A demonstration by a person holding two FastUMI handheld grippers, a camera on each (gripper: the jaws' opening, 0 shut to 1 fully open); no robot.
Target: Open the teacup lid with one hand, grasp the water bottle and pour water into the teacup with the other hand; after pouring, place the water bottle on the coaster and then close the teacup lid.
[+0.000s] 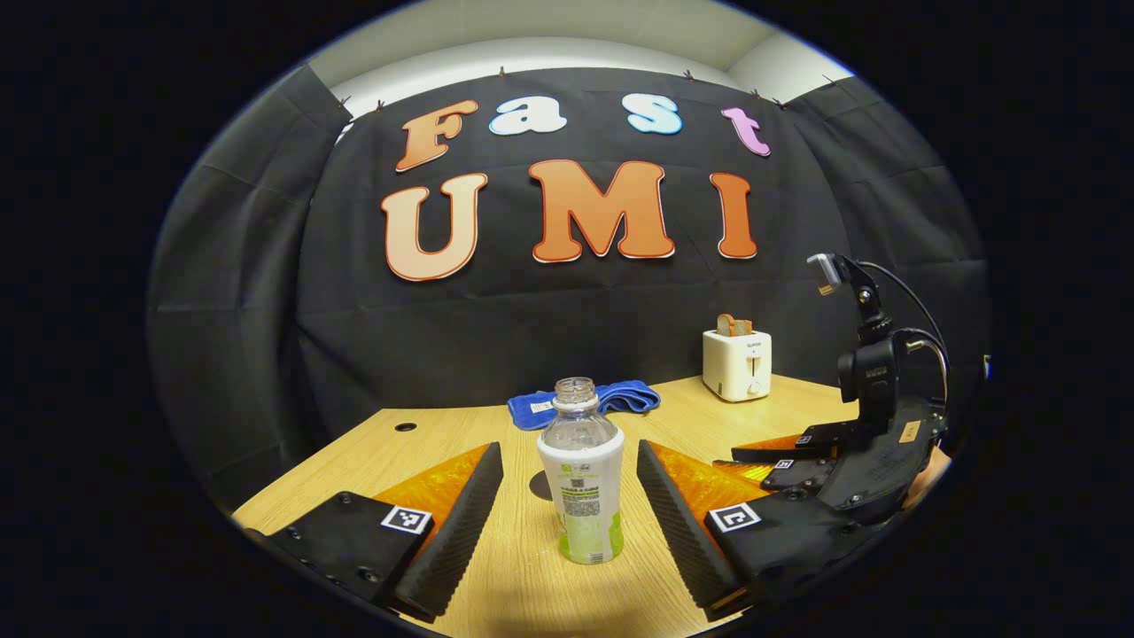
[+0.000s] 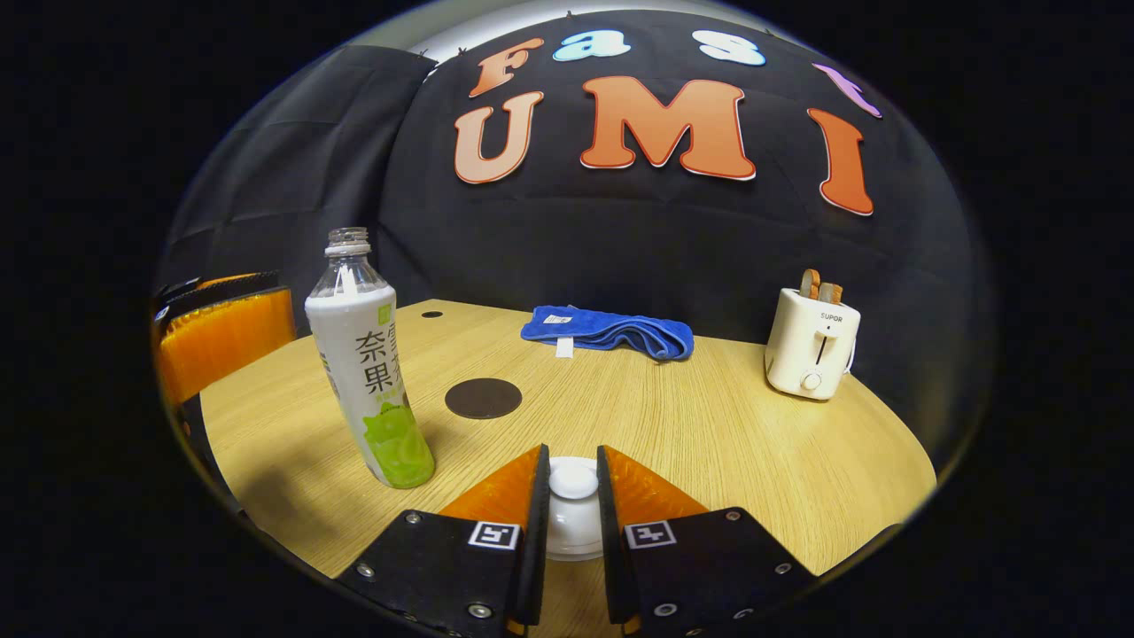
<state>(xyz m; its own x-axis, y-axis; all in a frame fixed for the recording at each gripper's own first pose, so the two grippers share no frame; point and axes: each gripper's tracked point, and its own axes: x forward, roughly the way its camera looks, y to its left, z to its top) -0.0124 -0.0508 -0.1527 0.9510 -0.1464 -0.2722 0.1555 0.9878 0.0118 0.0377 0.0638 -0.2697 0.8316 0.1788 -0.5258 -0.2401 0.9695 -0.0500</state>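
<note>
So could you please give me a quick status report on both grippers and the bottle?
Left gripper open, straddling the uncapped water bottle, no contact. Right gripper closed around the teacup lid knob. Coaster bare behind the bottle; nothing in the way.

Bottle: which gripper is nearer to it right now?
Left. The left gripper is open with its fingers on either side of the bottle, not yet touching. The right gripper is off to the bottle's side, closed around the teacup lid's knob.
</note>
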